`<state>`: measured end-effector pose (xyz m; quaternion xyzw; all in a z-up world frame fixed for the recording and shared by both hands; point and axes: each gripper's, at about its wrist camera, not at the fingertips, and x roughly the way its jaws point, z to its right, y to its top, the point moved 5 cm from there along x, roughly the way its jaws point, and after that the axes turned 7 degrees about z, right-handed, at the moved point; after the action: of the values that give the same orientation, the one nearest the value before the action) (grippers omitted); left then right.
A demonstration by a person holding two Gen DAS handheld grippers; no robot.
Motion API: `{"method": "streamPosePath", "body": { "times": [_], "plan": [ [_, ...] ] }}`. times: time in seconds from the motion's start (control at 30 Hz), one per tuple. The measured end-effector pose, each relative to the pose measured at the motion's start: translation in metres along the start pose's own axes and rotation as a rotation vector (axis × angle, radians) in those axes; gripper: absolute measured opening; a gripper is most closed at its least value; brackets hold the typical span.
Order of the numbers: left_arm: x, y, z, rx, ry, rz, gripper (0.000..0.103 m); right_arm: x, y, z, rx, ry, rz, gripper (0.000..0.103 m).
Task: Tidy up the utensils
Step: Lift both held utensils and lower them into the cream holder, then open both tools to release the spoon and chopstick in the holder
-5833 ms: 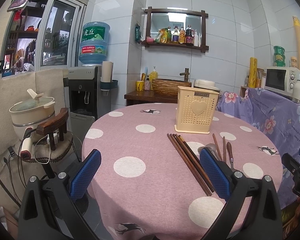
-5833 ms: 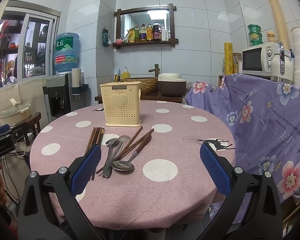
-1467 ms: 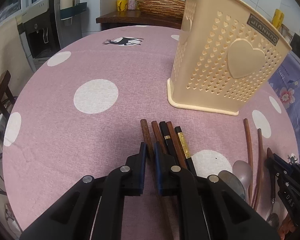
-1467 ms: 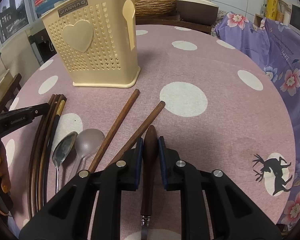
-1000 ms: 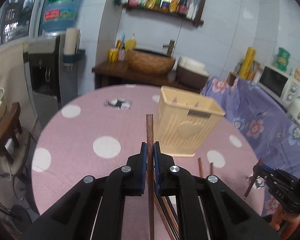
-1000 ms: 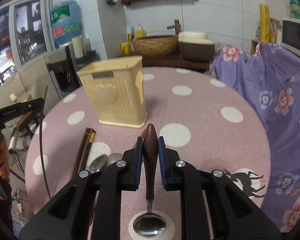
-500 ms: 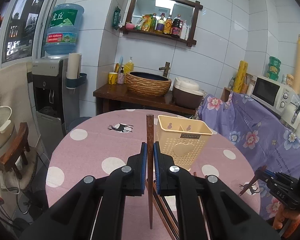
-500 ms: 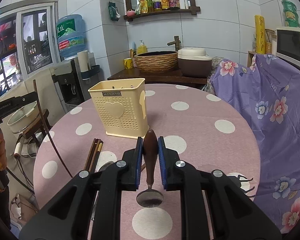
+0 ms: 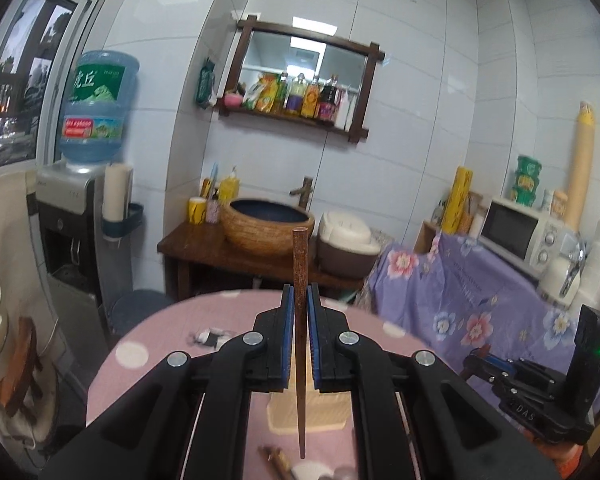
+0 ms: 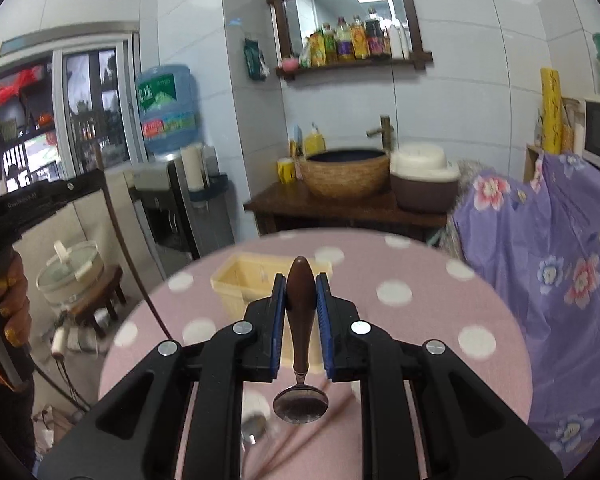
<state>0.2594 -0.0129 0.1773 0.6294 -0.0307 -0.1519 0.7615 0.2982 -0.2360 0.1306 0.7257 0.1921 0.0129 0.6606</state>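
The left gripper [image 9: 299, 304] was clamped on an upright chopstick [image 9: 300, 344] above the table [image 9: 148, 344]. The right gripper [image 10: 300, 296] pinched a spoon [image 10: 300, 320], bowl hanging toward 6 o'clock, with the basket [image 10: 244, 280] at 11 o'clock.

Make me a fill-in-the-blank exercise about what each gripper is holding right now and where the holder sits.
1. The left gripper has its jaws shut on a single brown wooden ____, held upright.
2. The right gripper clamps the dark wooden handle of a metal-bowled ____, bowl end nearest the camera.
3. The cream perforated plastic utensil holder stands on a round table covered in pink cloth with white ____.

Missing words: chopstick; spoon; polka dots
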Motion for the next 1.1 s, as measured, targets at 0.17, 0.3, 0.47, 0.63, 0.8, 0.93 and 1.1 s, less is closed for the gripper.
{"method": "streamPosePath", "body": {
  "times": [0.17,0.3,0.47,0.63,0.8,0.93,1.1],
  "plan": [
    [0.034,0.035,0.017,0.027,0.015,0.058,0.008,0.034,0.056,-0.016,-0.031,-0.018,0.086,0.016],
    [0.063,0.03,0.024,0.03,0.018,0.059,0.008,0.068,0.056,-0.018,-0.025,-0.04,0.073,0.016],
    [0.089,-0.008,0.021,0.048,0.027,0.022,0.008,0.104,0.017,-0.012,-0.022,-0.058,0.013,0.016],
    [0.108,-0.053,0.013,0.05,0.037,-0.068,0.008,0.122,-0.026,-0.006,-0.021,-0.071,-0.051,0.016],
    [0.123,-0.089,0.002,0.043,0.043,-0.153,0.008,0.13,-0.055,-0.006,-0.018,-0.071,-0.103,0.016],
    [0.129,-0.107,-0.003,0.044,0.048,-0.194,0.007,0.133,-0.068,-0.004,-0.027,-0.084,-0.104,0.016],
    [0.131,-0.112,-0.007,0.007,0.051,-0.21,0.007,0.131,-0.068,0.0,-0.01,-0.083,-0.089,0.017]
  ]
}}
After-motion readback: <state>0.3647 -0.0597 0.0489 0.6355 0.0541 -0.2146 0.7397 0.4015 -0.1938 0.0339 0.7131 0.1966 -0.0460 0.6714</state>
